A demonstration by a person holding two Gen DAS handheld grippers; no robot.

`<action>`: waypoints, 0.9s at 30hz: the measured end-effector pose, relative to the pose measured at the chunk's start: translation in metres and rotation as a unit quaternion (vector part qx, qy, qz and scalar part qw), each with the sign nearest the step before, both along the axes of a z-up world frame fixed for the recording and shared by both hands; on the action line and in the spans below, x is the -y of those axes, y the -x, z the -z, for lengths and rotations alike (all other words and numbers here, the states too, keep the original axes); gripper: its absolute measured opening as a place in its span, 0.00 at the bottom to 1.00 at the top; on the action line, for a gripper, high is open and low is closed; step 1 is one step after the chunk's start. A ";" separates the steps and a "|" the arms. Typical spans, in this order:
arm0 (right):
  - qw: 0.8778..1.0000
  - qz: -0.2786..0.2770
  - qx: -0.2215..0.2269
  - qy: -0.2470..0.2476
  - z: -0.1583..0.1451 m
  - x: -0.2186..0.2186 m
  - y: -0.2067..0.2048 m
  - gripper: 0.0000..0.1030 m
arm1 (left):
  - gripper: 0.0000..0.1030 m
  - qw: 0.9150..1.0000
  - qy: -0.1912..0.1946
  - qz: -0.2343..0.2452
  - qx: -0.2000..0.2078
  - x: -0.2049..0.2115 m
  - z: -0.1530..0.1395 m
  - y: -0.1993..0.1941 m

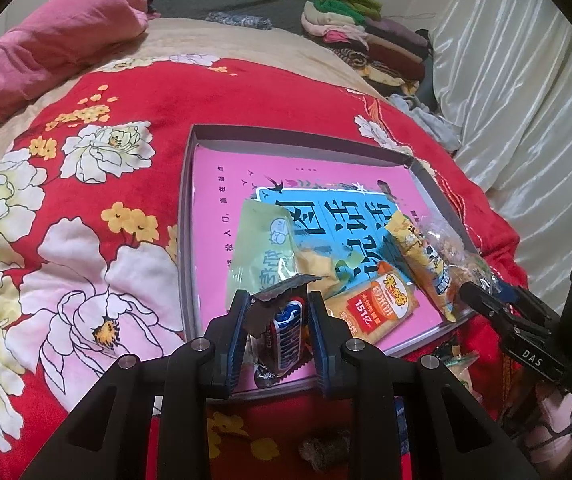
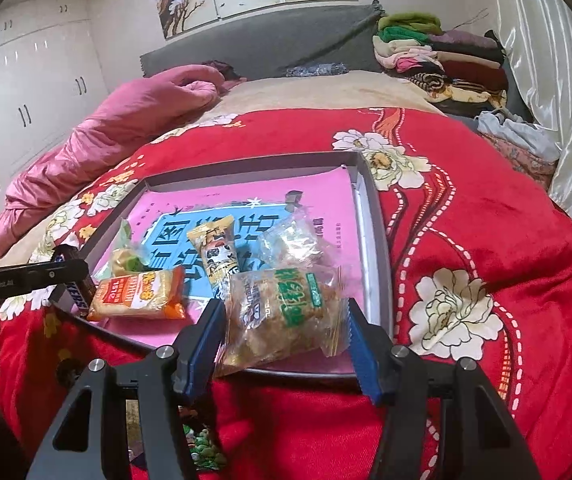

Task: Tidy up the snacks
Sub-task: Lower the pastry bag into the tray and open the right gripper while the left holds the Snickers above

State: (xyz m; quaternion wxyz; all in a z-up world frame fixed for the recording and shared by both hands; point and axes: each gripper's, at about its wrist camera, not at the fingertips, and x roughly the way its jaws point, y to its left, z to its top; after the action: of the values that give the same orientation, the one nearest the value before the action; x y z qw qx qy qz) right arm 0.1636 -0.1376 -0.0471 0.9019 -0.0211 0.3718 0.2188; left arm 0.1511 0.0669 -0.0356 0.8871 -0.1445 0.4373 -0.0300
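A shallow grey tray (image 1: 186,200) lined with a pink and blue sheet lies on the red flowered blanket. My left gripper (image 1: 277,300) is shut on a Snickers bar (image 1: 283,336) over the tray's near edge. In the tray lie a pale green packet (image 1: 261,248), an orange packet (image 1: 378,304) and a yellow cow-print packet (image 1: 426,264). My right gripper (image 2: 283,306) is shut on a clear bag of biscuits with a green label (image 2: 286,312) at the tray's near right edge (image 2: 378,264). Another clear bag (image 2: 290,240) lies behind it.
A pink quilt (image 1: 45,52) is bunched at the far left of the bed. Folded clothes (image 2: 446,56) are stacked by the headboard, beside a white curtain (image 2: 546,80). Loose snacks (image 2: 201,444) lie on the blanket below the grippers.
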 end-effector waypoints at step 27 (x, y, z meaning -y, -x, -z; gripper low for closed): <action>1.000 0.013 0.003 0.014 -0.004 0.004 0.003 0.64 | 0.29 1.000 0.002 -0.002 0.000 -0.002 -0.001 0.001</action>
State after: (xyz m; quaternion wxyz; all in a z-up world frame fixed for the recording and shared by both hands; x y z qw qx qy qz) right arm 0.1602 -0.1415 -0.0433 0.9054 -0.0295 0.3722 0.2021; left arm 0.1504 0.0687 -0.0348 0.8868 -0.1468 0.4373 -0.0291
